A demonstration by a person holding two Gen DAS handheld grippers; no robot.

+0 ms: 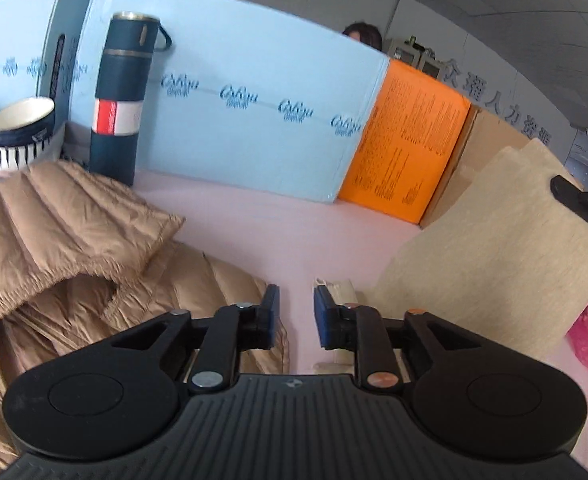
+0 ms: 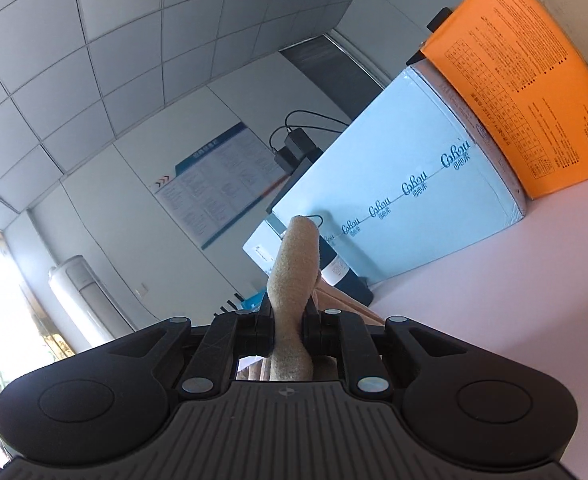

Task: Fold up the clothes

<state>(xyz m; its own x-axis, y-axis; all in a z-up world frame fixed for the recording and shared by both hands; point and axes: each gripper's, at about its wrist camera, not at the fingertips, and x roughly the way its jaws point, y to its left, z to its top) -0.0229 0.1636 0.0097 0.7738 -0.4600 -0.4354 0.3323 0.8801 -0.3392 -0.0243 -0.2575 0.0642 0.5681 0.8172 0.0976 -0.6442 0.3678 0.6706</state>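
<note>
Folding is only begun, in my judgement: my right claw is clamped on a beige knit garment, its edge lifted to the right of the blue carton, nothing yet creased. A tan quilted jacket lies rumpled on the counter, left of that carton's base. My left claw stands parted, empty, angled down; the right tilts slightly upward.

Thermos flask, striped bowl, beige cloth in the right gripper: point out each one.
Thermos flask [image 1: 114,148]: left wrist view, on its dark lower body.
Striped bowl [image 1: 20,136]: left wrist view, on its outer wall.
Beige cloth [image 2: 294,280]: right wrist view, on the upright strip above the gripper.
</note>
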